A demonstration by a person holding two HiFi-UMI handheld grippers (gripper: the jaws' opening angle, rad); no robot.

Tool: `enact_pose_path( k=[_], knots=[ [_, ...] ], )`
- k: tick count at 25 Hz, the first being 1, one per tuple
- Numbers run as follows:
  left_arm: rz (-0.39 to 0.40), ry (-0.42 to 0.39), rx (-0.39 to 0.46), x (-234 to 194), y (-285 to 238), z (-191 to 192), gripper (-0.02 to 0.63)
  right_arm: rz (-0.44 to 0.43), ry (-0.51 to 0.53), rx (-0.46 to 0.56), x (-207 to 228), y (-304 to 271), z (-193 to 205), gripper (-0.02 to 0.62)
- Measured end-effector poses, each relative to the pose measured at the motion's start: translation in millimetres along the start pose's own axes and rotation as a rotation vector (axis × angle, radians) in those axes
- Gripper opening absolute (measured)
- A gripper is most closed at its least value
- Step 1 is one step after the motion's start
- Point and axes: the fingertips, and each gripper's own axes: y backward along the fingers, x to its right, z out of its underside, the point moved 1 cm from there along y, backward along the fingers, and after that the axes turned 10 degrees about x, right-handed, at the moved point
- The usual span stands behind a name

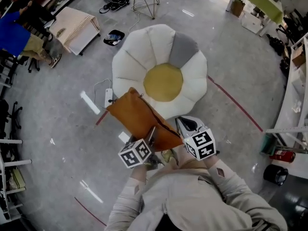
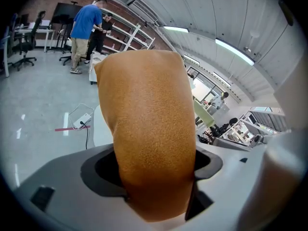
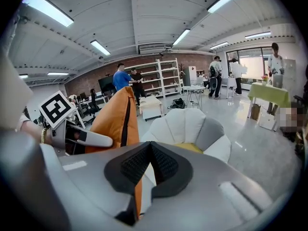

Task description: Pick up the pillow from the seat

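Pillow (image 1: 137, 117) is held up off the seat (image 1: 144, 47), left gripper (image 1: 150, 137) clamped across its thick end, right gripper (image 1: 185, 125) pinching only a thin edge. That sliver could slip out, and the pillow would swing and sag.

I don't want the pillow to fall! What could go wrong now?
The right gripper pinches only a thin edge of the orange fabric pillow, so that edge might slip out. The left gripper squeezes the pillow's soft body, which could slide free. Then it would likely drop onto the white flower-shaped seat or the grey floor.
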Motion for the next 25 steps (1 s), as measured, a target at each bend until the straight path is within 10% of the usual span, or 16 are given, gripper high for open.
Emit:
enact_pose_path(
  k=[25],
  knots=[
    [0.022,-0.038,0.088,1.3,52.6,-15.6,0.383,-0.025,0.044,0.044,-31.5,20.7,-27.9,-0.002]
  ],
)
